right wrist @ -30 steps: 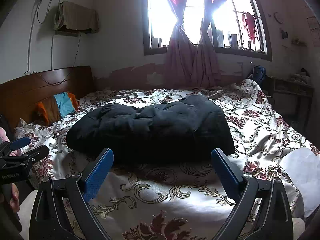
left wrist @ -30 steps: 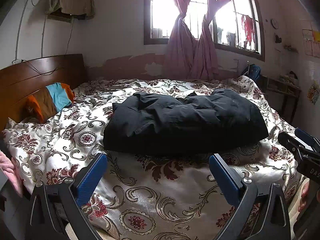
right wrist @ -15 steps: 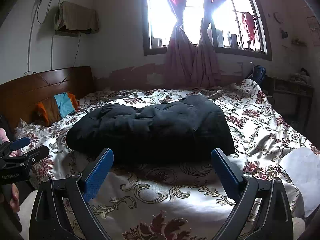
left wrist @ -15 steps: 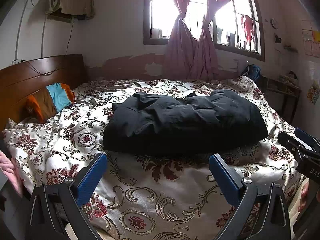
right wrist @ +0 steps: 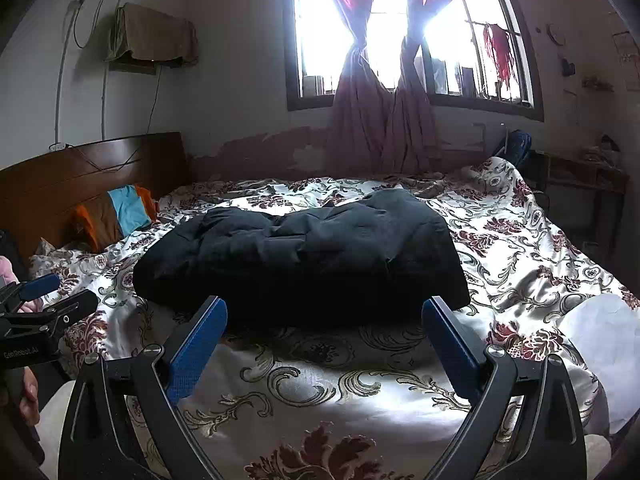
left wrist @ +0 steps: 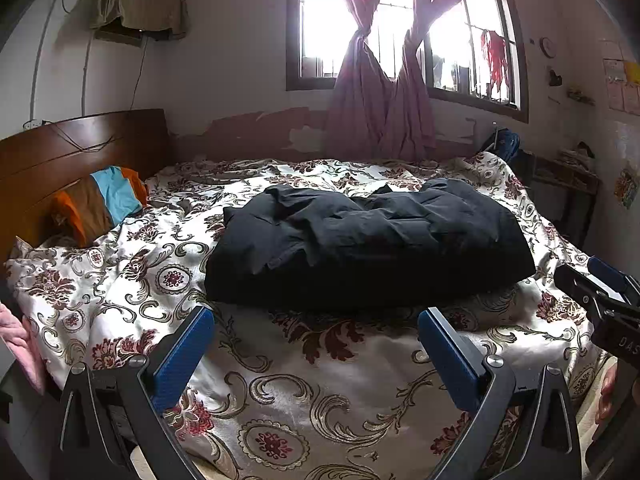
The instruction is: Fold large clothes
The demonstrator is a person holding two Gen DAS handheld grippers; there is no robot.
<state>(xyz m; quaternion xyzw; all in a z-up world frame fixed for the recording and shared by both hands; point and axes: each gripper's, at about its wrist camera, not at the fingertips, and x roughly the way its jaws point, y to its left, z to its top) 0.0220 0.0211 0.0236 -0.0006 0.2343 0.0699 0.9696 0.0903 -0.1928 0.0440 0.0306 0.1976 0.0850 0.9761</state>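
A bed [left wrist: 280,412] covered by a flowered quilt is seen below a curtained window [left wrist: 400,28], a black folded jacket [left wrist: 368,248] is laid at its middle, and the left gripper [left wrist: 316,344] and right gripper [right wrist: 324,332] are held apart and empty just before it.

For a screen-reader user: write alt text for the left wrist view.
A bulky black garment lies folded in a puffy bundle on a floral bedspread, beyond the open blue-padded left hand-held gripper, which holds nothing. The right hand-held gripper shows at the right edge; a wooden headboard and a curtained window lie behind.
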